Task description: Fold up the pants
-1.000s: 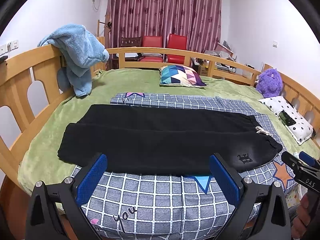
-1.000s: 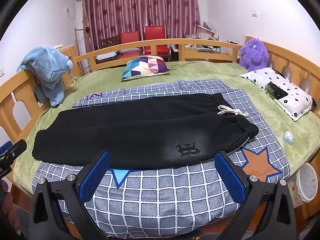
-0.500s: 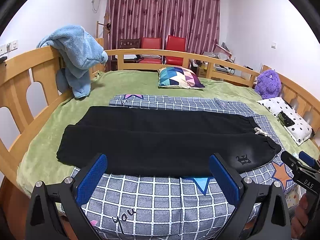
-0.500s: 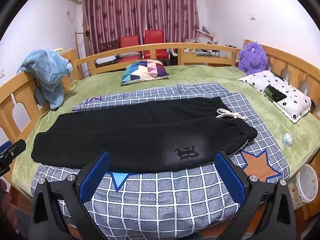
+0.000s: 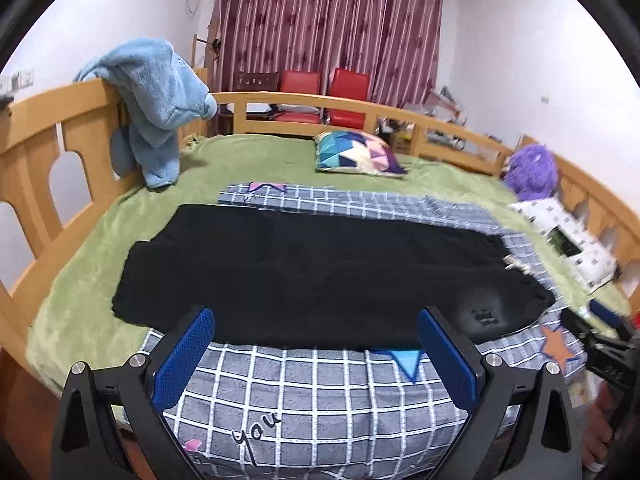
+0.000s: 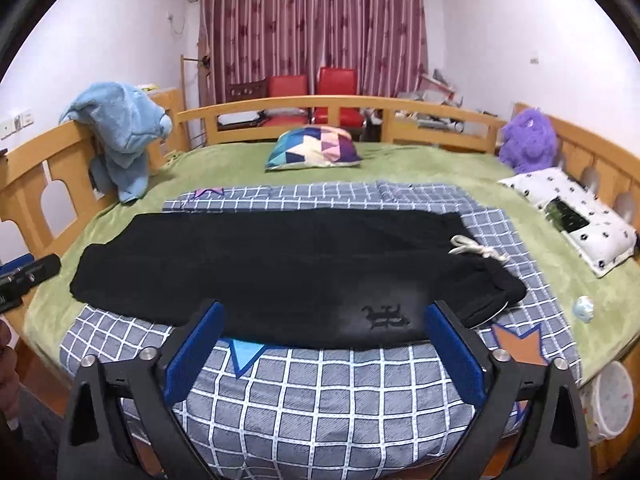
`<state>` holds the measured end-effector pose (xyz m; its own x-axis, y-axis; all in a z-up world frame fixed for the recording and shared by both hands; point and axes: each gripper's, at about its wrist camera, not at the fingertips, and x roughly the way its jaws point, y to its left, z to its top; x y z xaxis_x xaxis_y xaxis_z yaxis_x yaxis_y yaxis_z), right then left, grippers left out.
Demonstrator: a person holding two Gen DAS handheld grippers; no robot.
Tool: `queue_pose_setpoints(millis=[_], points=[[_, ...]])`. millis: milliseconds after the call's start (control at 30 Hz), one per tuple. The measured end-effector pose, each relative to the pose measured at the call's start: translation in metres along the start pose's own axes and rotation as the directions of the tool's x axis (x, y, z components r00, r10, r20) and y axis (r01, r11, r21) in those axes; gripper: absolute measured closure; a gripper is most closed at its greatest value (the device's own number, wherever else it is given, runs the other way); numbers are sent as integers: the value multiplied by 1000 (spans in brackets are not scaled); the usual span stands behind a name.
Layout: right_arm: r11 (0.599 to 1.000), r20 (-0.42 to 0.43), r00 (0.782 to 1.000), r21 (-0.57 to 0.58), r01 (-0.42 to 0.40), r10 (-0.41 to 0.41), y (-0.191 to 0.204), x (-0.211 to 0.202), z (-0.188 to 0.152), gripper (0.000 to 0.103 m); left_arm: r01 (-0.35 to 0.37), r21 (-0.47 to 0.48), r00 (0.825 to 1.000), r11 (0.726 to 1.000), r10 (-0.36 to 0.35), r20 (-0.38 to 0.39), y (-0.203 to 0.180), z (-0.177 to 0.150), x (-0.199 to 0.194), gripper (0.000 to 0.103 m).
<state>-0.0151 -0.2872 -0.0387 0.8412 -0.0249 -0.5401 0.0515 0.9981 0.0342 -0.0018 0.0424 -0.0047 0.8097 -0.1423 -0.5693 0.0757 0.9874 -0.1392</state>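
Observation:
Black pants (image 5: 312, 268) lie flat across a grey checked blanket (image 5: 312, 400) on the bed, legs to the left, waistband with a white drawstring (image 6: 476, 248) to the right. They also show in the right wrist view (image 6: 280, 268). My left gripper (image 5: 316, 336) is open and empty, just short of the pants' near edge. My right gripper (image 6: 324, 328) is open and empty, near the near edge by the dark logo (image 6: 386, 314). Each gripper shows at the edge of the other's view.
A wooden bed rail (image 6: 340, 106) rings the green bedspread (image 5: 100, 232). A blue plush towel (image 5: 156, 96) hangs on the left rail. A colourful pillow (image 6: 316, 152), a purple plush (image 6: 528, 140) and a spotted pillow (image 6: 572, 212) lie beyond. A white bin (image 6: 612, 400) stands at the right.
Both grippers have moved slightly closer to the pants' near edge. The pants have not moved. Both stay open.

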Motion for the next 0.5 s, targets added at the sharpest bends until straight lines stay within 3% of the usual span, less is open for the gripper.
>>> queue_pose_setpoints(millis=[133,267,500], points=[[998,7,999,35,-49,49,-19,7,-9,6,-5,-32,999,999,3,-47,25,-14,12,2],[992,-60,994,92,-81,87,-46,40,-23,7,-35,-137,991,990,17,-129,60,-42,53,2],[983,-186,982,185,18,17,-103,127,-71,39,-39,-257,987,966,-3,-160,100,-70,123,3]])
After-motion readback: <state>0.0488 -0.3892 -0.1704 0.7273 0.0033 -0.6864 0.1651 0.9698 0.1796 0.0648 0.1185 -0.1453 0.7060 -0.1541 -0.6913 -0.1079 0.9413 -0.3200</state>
